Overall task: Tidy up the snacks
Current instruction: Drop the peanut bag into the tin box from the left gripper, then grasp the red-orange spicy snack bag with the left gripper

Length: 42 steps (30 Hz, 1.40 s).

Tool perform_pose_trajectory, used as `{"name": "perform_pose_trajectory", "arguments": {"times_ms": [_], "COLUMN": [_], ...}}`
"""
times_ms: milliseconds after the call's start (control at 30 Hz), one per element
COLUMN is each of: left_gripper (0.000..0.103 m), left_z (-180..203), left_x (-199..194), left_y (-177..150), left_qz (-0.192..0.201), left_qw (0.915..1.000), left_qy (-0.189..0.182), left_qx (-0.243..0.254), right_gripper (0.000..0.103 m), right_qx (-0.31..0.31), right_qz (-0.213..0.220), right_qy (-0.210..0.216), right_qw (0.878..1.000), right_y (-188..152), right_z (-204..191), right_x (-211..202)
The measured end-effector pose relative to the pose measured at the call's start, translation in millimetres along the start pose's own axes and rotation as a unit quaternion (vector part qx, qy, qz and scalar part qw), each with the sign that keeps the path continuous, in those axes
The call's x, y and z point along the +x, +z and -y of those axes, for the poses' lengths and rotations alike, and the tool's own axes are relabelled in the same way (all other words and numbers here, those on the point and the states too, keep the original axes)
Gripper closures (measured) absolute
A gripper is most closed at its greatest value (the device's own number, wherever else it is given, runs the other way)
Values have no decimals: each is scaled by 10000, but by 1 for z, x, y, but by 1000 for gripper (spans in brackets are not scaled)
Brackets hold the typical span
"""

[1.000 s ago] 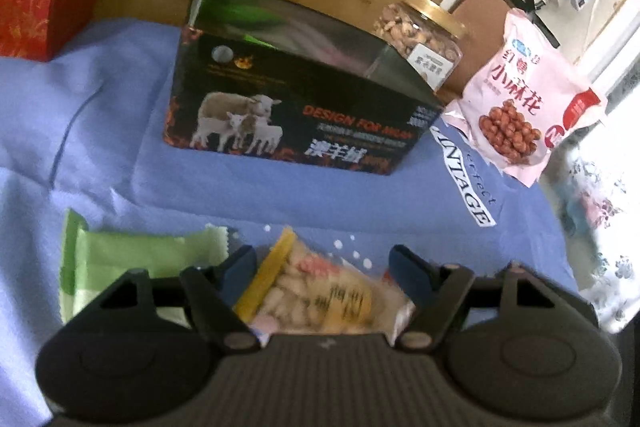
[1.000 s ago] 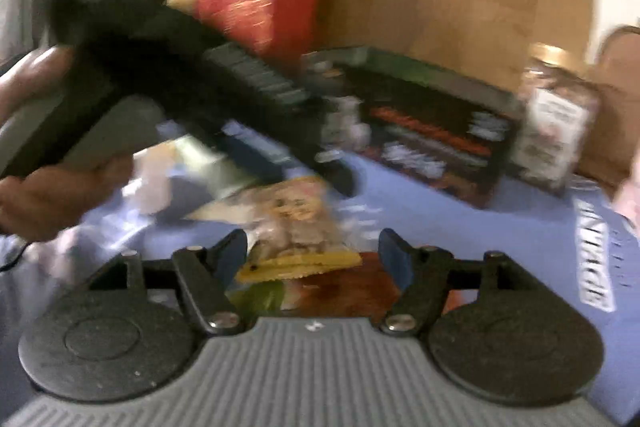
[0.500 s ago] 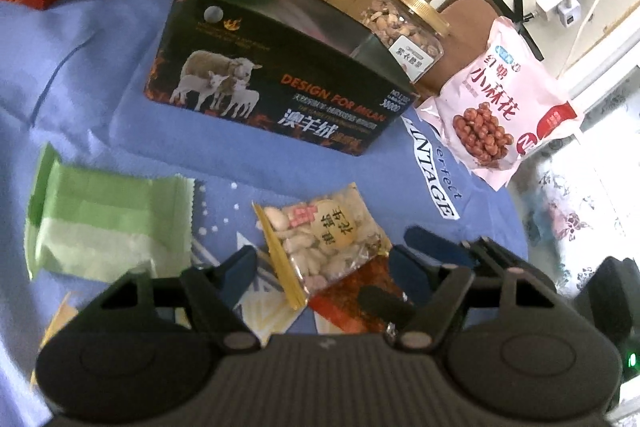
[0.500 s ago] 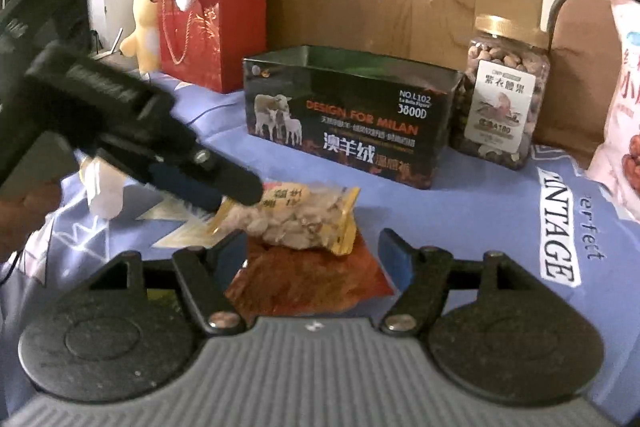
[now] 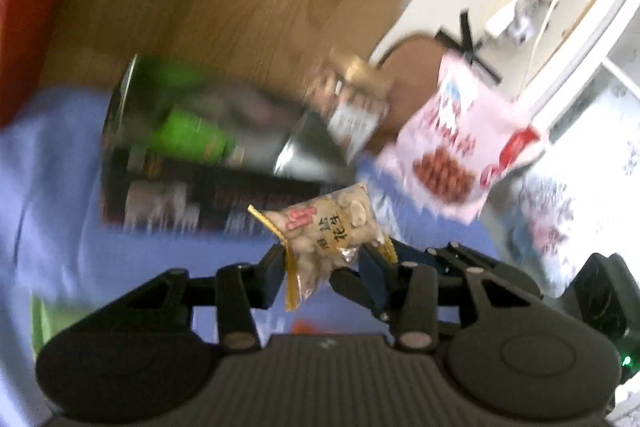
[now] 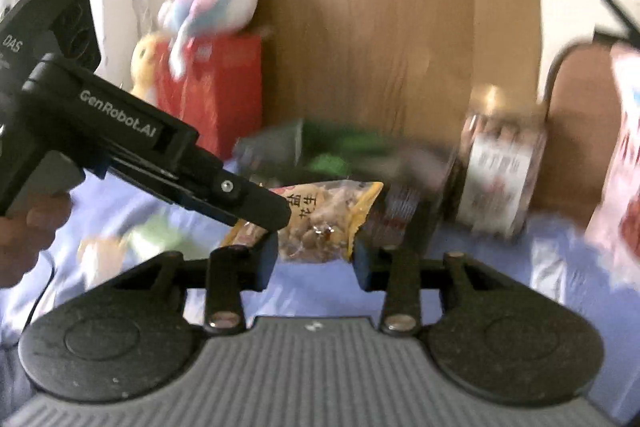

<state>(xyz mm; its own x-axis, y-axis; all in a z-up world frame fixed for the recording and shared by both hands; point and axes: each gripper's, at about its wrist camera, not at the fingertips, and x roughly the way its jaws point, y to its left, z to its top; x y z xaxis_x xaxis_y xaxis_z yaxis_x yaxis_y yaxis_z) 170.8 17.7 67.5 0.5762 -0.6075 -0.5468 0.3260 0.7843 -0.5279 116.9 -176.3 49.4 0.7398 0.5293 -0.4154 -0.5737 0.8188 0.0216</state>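
A clear peanut packet with a yellow seal (image 5: 328,227) hangs above the blue cloth, held from both sides. My left gripper (image 5: 322,265) is shut on its lower end. My right gripper (image 6: 314,255) is shut on the same peanut packet (image 6: 328,219), and the left gripper's fingers (image 6: 256,203) reach in from the left onto it. Behind stands the open black tin box (image 5: 192,163), which also shows in the right wrist view (image 6: 320,155), with green packets inside. The view is blurred by motion.
A nut jar (image 5: 352,111) and a pink snack bag (image 5: 460,155) stand right of the box. A red gift bag (image 6: 216,87) with plush toys (image 6: 216,3) is at the back left. A green packet (image 6: 156,235) lies on the blue cloth (image 5: 60,195).
Both grippers have closed on the peanut packet and lifted it off the cloth toward the black box. The red packet under it stayed on the cloth.
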Motion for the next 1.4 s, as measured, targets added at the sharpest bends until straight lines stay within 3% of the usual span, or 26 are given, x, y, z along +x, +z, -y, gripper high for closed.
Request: {"name": "perform_pose_trajectory", "arguments": {"times_ms": [133,200,267,333,400,467,600,667,733,833,900,1000,1100,1233,1333,1400], "left_gripper": [60,51,37,37,37,37,37,37,37,37,37,37,45,76,78,77], "left_z": [6,2,-6,-11,-13,-13,-19,-20,-23,-29,-37,-52,-58,-56,-63,-65], "left_x": [19,40,58,58,39,15,-16,-23,-28,-26,-22,-15,-11,-7,-6,-6], "left_y": [38,50,56,53,43,29,-15,-41,-62,-85,-95,-107,-107,-104,-102,-97], "left_qz": [266,176,113,149,244,358,-80,-308,-523,-680,-800,-894,-833,-749,-724,-598], "left_qw": [9993,9993,9981,9974,9987,9989,9991,9977,9957,9930,9886,9771,9727,9776,9743,9748], "left_qy": [152,279,595,712,444,297,-366,-512,-587,-503,-424,-670,-740,-556,-623,-615], "left_qx": [196,165,106,-4,-50,38,-214,-311,-489,-829,-1201,-1812,-2037,-1886,-2039,-2059], "right_gripper": [59,55,47,43,40,39,44,50,52,55,64,73,97,98,94,94], "right_qx": [136,145,154,265,553,1103,2458,2776,2881,3158,3401,3643,3883,3909,4010,4203], "right_qz": [211,92,0,-14,90,-19,-619,-863,-1028,-964,-1044,-1086,-1266,-1129,-1121,-1165], "right_qy": [-217,-418,-668,-714,-560,-127,794,957,895,1006,1168,1330,1565,1477,1516,1709], "right_qw": [9994,9990,9976,9971,9969,9938,9641,9520,9479,9385,9272,9153,8993,9015,8965,8835], "right_y": [29,36,35,30,18,2,-51,-71,-82,-83,-82,-85,-90,-89,-91,-93], "right_z": [21,29,36,42,48,62,87,88,84,84,81,72,66,59,59,60], "right_x": [23,42,53,49,27,4,-31,-39,-41,-40,-29,-21,-14,-22,-21,-15]}}
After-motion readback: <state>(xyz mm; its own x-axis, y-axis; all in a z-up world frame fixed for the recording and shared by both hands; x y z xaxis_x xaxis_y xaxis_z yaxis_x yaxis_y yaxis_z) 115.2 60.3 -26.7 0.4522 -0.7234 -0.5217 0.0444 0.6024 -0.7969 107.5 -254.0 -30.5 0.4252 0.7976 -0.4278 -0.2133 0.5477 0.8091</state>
